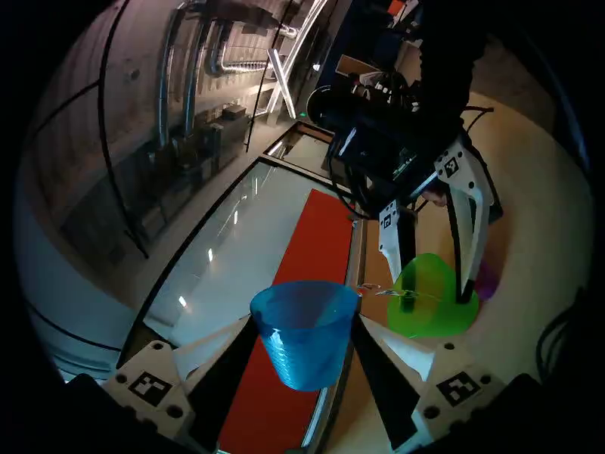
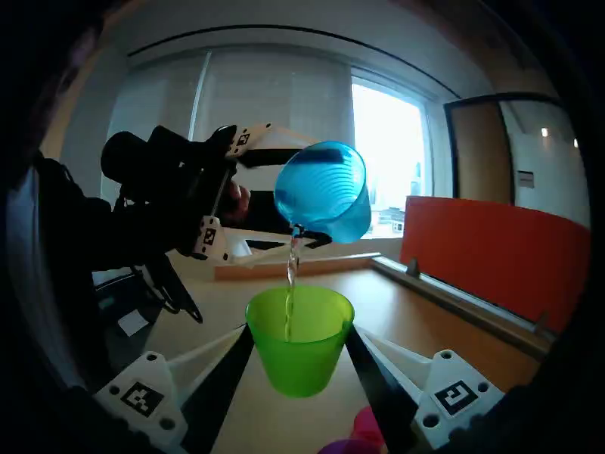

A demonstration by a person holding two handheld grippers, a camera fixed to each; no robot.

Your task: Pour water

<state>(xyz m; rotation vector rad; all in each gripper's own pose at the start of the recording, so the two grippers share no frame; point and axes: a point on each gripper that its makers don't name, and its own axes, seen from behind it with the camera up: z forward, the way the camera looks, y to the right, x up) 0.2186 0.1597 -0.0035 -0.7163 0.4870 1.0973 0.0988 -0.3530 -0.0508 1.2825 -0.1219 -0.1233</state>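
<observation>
Your left gripper (image 1: 306,321) clamped on the tilted blue cup (image 1: 305,352), your right gripper (image 2: 300,328) clamped on the upright green cup (image 2: 301,367), blue cup just above the green, thin water stream (image 2: 290,276) falling into it, wooden table (image 2: 423,325) beneath.

A light wooden table (image 2: 423,310) bears a small pink object (image 2: 367,433).
</observation>
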